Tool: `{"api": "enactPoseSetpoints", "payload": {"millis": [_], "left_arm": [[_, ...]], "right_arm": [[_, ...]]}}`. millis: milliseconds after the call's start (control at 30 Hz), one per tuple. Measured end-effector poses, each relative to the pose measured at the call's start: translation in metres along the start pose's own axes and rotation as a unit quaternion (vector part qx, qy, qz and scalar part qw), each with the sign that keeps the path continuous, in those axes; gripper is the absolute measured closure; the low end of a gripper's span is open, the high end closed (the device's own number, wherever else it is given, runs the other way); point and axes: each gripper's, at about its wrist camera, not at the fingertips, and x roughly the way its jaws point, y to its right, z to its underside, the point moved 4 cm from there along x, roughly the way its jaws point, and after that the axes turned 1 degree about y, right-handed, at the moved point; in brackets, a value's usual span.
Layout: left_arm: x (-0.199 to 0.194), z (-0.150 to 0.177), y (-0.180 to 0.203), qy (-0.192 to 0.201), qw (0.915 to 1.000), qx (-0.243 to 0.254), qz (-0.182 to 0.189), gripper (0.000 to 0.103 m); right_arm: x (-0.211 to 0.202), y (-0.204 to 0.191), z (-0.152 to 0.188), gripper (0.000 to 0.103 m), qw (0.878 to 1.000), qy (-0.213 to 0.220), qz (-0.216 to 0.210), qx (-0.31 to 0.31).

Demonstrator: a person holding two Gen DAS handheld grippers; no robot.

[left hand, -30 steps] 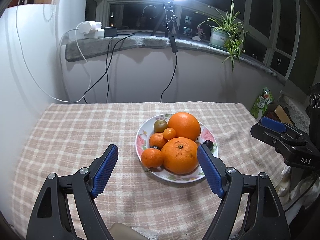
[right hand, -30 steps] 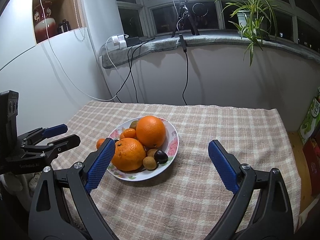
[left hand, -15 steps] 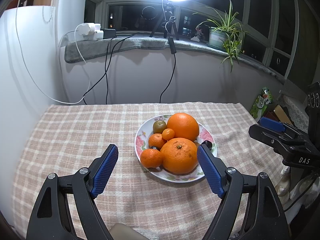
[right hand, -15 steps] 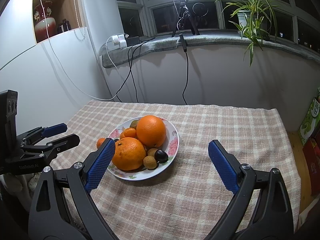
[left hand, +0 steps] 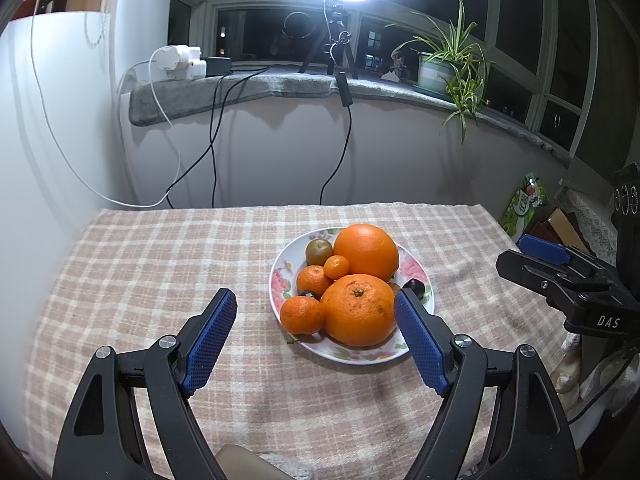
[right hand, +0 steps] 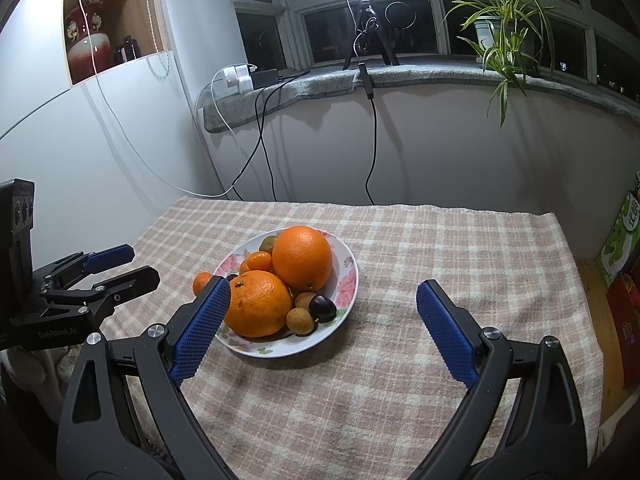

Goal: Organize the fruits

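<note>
A flowered white plate (left hand: 280, 280) (right hand: 348, 280) on the checked tablecloth is piled with fruit: two big oranges (left hand: 358, 309) (right hand: 302, 257), small mandarins (left hand: 302, 314), a greenish fruit (left hand: 319, 251), brown longans (right hand: 300, 320) and a dark round fruit (right hand: 323, 308). My left gripper (left hand: 316, 320) hovers open just before the plate's near-left rim, with nothing between its blue pads. Off to the plate's right side my right gripper (right hand: 322, 312) stands open and empty too. Each gripper shows at the other view's edge.
The tablecloth (left hand: 160, 264) covers a small table against a white wall. Cables (left hand: 216, 144) hang from a sill holding a ring light tripod (left hand: 332, 52) and a potted plant (left hand: 444, 68). Boxes and bags (right hand: 624, 248) stand on the floor at the right.
The left gripper has drifted slightly, so the plate sits a little left and lower in its view. The right gripper is nearly still. Nothing was grasped.
</note>
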Motion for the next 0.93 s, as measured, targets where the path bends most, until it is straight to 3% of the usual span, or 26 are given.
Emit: {"api": "enactPoseSetpoints", "payload": {"millis": [933], "left_arm": [[-0.0016,0.0002,0.0016,0.008,1.0,0.001,0.002,0.022]], "right_arm": [[0.0037,0.0016,0.0026,0.007,1.0,-0.007,0.002,0.002]]}}
